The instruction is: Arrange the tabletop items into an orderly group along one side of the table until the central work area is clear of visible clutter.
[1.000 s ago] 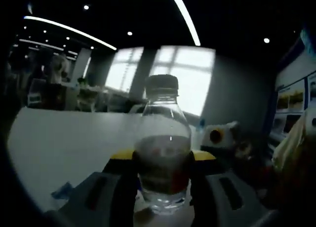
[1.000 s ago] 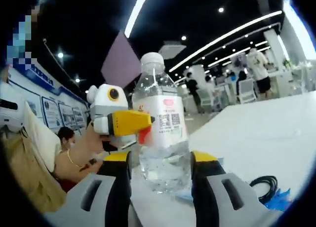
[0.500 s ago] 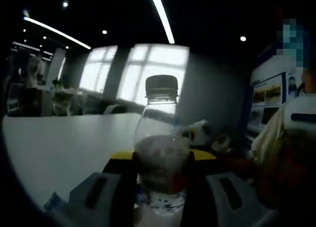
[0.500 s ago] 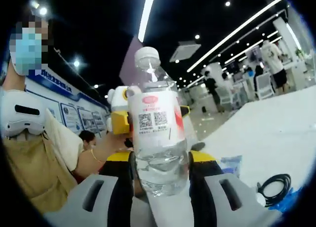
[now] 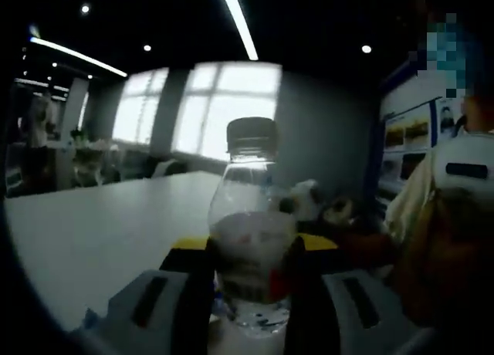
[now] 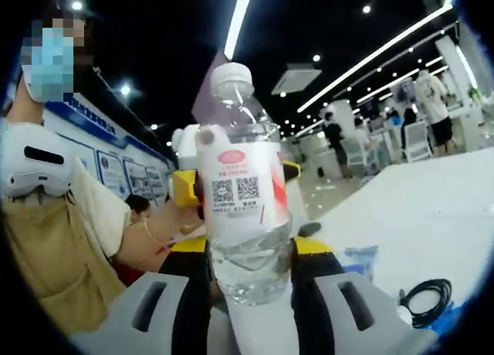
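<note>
**Bottles in both grippers, clutter left on the table**

Bottles number two by our count: the dark-capped bottle clamped in our left gripper, the white-capped bottle clamped in our right gripper. Neither appears set down. One black cable lies on the table, so tidying looks unfinished.

A broad white table stretches away to the right of the right gripper's jaws. On it, just right of the right-hand jaw, lies a small clear packet with blue edging, and further right, near the lower edge of the view, a coiled black cable. In the left gripper view the same pale tabletop spreads to the left of the jaws, with a small blue scrap lying low beside the left-hand jaw
</note>
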The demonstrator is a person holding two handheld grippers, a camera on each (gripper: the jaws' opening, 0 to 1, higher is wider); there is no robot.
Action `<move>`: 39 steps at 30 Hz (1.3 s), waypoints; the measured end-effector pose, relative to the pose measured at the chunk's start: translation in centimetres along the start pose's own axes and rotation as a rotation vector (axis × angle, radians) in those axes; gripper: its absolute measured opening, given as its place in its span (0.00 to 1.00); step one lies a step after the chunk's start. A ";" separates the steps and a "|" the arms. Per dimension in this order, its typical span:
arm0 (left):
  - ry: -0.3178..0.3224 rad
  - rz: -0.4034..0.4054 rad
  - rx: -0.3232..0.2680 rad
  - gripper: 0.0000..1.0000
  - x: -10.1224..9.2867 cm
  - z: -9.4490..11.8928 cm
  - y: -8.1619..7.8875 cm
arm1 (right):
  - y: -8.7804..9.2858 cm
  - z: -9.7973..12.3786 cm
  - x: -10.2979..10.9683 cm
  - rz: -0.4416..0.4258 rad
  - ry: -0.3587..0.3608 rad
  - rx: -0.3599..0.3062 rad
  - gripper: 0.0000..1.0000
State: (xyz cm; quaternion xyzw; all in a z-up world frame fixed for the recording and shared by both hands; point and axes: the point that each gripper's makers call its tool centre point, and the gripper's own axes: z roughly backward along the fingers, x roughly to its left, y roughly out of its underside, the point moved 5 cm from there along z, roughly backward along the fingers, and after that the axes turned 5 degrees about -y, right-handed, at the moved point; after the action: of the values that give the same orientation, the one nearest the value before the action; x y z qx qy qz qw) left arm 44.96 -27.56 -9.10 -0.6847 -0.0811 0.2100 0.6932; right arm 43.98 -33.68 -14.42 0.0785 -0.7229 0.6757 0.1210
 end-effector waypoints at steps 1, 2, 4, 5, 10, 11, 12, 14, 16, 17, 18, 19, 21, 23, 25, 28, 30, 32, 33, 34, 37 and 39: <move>0.002 -0.003 0.000 0.40 0.0 0.0 0.0 | 0.0 0.0 0.0 0.003 0.002 -0.001 0.38; 0.003 -0.002 -0.002 0.40 0.0 0.1 0.0 | 0.0 0.0 0.0 0.002 0.002 -0.006 0.37; 0.002 -0.001 -0.008 0.40 0.1 0.1 -0.1 | -0.1 0.0 0.0 0.001 0.009 -0.016 0.37; 0.003 0.004 -0.012 0.40 0.1 0.1 -0.2 | -0.2 0.0 0.0 -0.001 0.010 -0.022 0.37; -0.033 0.018 -0.033 0.40 0.6 0.0 -0.6 | -0.6 0.1 -0.4 -0.006 0.045 -0.065 0.36; -0.069 0.032 -0.033 0.41 0.9 0.0 -0.7 | -0.8 0.2 -0.7 -0.002 0.069 -0.082 0.36; -0.073 0.031 -0.035 0.41 1.0 -0.1 -0.8 | -0.8 0.2 -0.9 -0.003 0.076 -0.088 0.36; -0.097 0.046 -0.037 0.43 1.4 -0.2 -0.8 | -1.0 0.2 -1.1 -0.001 0.091 -0.102 0.36; -0.132 0.072 -0.042 0.47 1.9 -0.2 -0.9 | -1.1 0.2 -1.3 -0.004 0.101 -0.118 0.36; -0.138 0.071 -0.049 0.47 2.0 -0.2 -1.0 | -1.2 0.2 -1.4 0.001 0.112 -0.127 0.36; -0.154 0.079 -0.046 0.48 2.1 -0.1 -1.0 | -1.3 0.2 -1.5 0.003 0.120 -0.129 0.36; -0.170 0.081 -0.045 0.49 2.2 -0.1 -1.0 | -1.3 0.2 -1.6 0.006 0.133 -0.128 0.36; -0.214 0.103 -0.057 0.49 2.4 0.0 -1.2 | -1.3 0.2 -2.2 0.026 0.185 -0.116 0.36; -0.262 0.142 -0.092 0.50 2.5 0.0 -1.6 | -1.3 0.1 -2.3 0.030 0.199 -0.121 0.36; -0.291 0.142 -0.101 0.51 2.4 -0.1 -1.7 | -1.3 0.0 -2.7 0.029 0.226 -0.125 0.36; -0.318 0.176 -0.086 0.50 2.2 -0.4 -1.5 | -1.3 -0.1 -3.0 0.037 0.257 -0.121 0.36; -0.364 0.181 -0.084 0.53 2.4 -0.7 -1.4 | -1.3 -0.2 -3.1 0.049 0.286 -0.117 0.36; -0.418 0.170 -0.075 0.52 2.6 -0.8 -1.2 | -1.3 -0.2 -3.3 0.065 0.315 -0.111 0.36; -0.438 0.172 -0.078 0.52 2.7 -0.8 -1.2 | -1.3 -0.3 -3.3 0.064 0.322 -0.112 0.36; -0.460 0.173 -0.080 0.52 2.7 -0.9 -1.2 | -1.2 -0.3 -3.4 0.060 0.328 -0.113 0.36; -0.508 0.180 -0.078 0.51 2.9 -1.0 -1.1 | -1.1 -0.4 -3.6 0.079 0.355 -0.095 0.36; -0.537 0.164 -0.068 0.51 3.0 -1.0 -1.0 | -1.1 -0.5 -3.5 0.077 0.359 -0.095 0.36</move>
State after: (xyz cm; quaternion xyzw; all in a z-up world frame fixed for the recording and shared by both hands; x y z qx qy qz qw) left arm 48.20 -27.23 -8.72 -0.6317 -0.2133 0.4365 0.6041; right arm 47.72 -33.42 -14.31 -0.0768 -0.7234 0.6481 0.2255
